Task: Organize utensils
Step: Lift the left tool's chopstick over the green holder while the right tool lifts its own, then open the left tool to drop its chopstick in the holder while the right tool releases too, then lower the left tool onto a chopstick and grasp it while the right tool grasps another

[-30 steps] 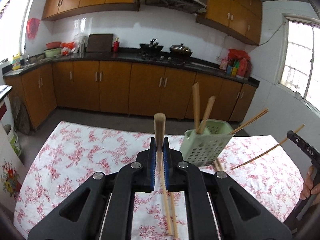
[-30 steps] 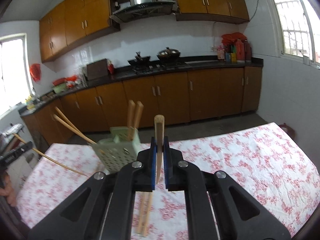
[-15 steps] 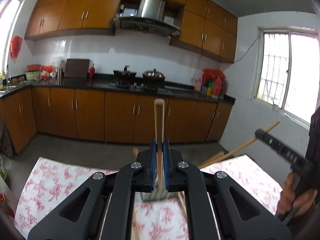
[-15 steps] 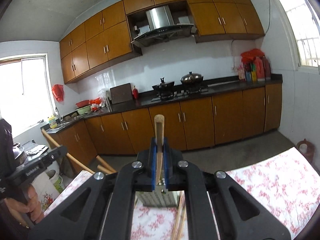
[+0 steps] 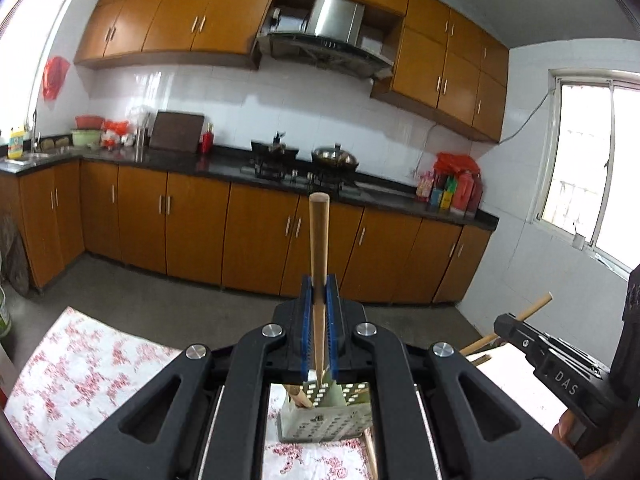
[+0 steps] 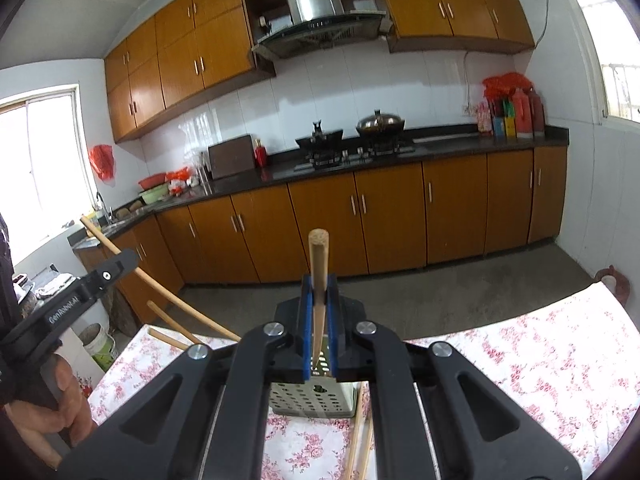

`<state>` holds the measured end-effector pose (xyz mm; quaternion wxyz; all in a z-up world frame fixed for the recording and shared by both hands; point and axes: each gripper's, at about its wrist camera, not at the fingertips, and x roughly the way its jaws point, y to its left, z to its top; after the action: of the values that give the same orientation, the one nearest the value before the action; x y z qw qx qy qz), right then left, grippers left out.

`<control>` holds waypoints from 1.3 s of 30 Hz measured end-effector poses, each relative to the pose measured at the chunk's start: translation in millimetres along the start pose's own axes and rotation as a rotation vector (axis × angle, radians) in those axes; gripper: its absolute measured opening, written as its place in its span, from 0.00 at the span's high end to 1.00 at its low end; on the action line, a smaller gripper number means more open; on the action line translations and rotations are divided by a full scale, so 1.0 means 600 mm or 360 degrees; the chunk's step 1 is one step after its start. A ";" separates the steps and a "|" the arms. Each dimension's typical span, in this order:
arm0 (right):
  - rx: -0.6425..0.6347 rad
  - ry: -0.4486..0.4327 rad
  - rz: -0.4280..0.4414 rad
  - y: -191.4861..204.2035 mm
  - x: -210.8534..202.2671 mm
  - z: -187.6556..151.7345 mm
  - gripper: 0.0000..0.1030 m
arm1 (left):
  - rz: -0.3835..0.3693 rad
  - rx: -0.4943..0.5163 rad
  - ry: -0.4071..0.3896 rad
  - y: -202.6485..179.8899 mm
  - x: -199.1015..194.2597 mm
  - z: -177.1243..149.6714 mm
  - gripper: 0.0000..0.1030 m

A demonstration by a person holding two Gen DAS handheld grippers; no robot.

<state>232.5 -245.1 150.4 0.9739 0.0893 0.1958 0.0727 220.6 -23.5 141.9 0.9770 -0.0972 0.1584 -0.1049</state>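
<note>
A chopstick is clamped upright between the closed pads of the left gripper, and a second chopstick likewise in the right gripper; each is held tip-down just above the basket, likely so it can be dropped straight in. The basket is seen standing on the floral cloth, with other sticks leaning out of it toward the left gripper's side. Two more sticks are left flat on the cloth just beside the basket, probably next to be collected.
</note>
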 end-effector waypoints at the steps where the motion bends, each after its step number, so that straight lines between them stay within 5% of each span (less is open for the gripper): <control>1: 0.0004 0.0021 0.0002 -0.002 0.009 -0.004 0.93 | 0.0003 0.0001 0.0033 0.002 0.009 -0.008 0.93; 6: -0.0005 0.0067 -0.0005 0.000 0.028 -0.017 0.90 | -0.0015 -0.0002 0.0151 0.007 0.029 -0.029 0.93; 22: 0.0121 -0.0026 -0.0244 -0.091 -0.083 -0.067 0.85 | 0.0069 0.0009 0.0087 0.050 -0.071 -0.025 0.83; 29: 0.0211 0.0304 -0.0355 -0.145 -0.031 -0.192 0.83 | 0.0225 0.0054 0.0266 0.107 -0.065 -0.105 0.82; 39: 0.0124 0.0745 -0.0163 -0.085 0.084 -0.349 0.83 | 0.0269 0.0044 0.0618 0.165 -0.021 -0.252 0.82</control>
<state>201.2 -255.4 -68.7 0.9002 0.0975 0.4231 0.0342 176.3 50.5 -17.6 0.9347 -0.0480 0.3498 -0.0415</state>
